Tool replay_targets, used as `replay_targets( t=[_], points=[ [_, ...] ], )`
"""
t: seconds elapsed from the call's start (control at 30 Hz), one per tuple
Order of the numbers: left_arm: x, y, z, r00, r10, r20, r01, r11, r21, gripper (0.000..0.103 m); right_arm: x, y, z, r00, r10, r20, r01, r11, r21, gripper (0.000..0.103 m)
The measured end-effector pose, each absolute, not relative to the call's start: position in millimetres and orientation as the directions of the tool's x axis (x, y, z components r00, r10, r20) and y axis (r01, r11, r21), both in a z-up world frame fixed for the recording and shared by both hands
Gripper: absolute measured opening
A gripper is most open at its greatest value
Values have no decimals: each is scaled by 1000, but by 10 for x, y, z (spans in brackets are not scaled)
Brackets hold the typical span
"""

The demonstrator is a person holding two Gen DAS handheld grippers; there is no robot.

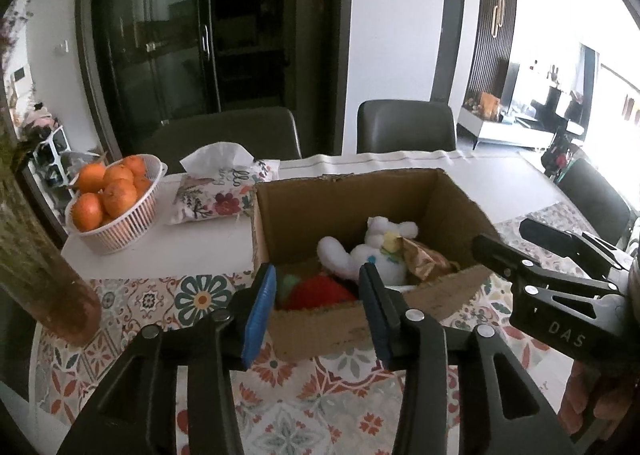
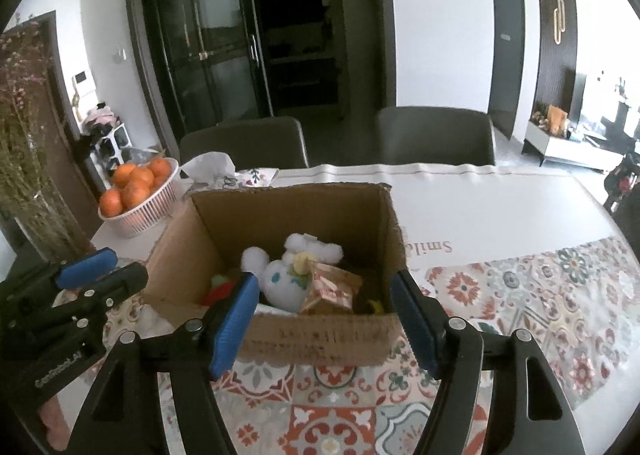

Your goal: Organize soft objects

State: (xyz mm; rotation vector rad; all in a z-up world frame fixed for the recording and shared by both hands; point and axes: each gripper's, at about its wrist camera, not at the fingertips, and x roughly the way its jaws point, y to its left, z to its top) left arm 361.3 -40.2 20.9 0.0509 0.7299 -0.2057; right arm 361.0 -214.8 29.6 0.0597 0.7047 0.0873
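In the cardboard box on the bench, the white plush lies beside a red soft toy and a gold packet. My left tool and right tool hover before it, jaws apart, empty. I'd reach in slowly, clear of the rim. Only the right view shows something yellow in the corner.

The right gripper stands with its jaws apart and empty, just before the near wall of an open cardboard box on a patterned tablecloth. Inside the box lie a white plush toy, a red soft item and a shiny golden packet. At the left, the left gripper is beside the box, and a white basket of oranges stands behind.
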Motion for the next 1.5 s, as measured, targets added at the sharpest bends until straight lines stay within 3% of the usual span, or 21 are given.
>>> replay_targets(
  t=[0.37,0.6,0.7,1.17,1.5],
  points=[
    [2912,-358,446,781,-154,-606,183,983,-14,58,2900,-2124,562,807,78,-586,-50,997,63,70],
    [2494,-335,538,814,-134,-565,160,987,-3,68,2508,-2116,653,830,78,-553,-50,997,66,78],
    [2364,-319,567,826,-124,-550,149,989,2,77,2370,-2105,660,835,76,-544,-45,996,71,83],
    [1805,-193,588,885,-45,-463,82,995,59,103,1885,-2053,651,856,25,-517,-5,999,41,91],
    [1547,-137,558,891,-39,-452,72,996,58,103,1630,-2001,663,875,5,-485,2,1000,13,94]
  ],
)
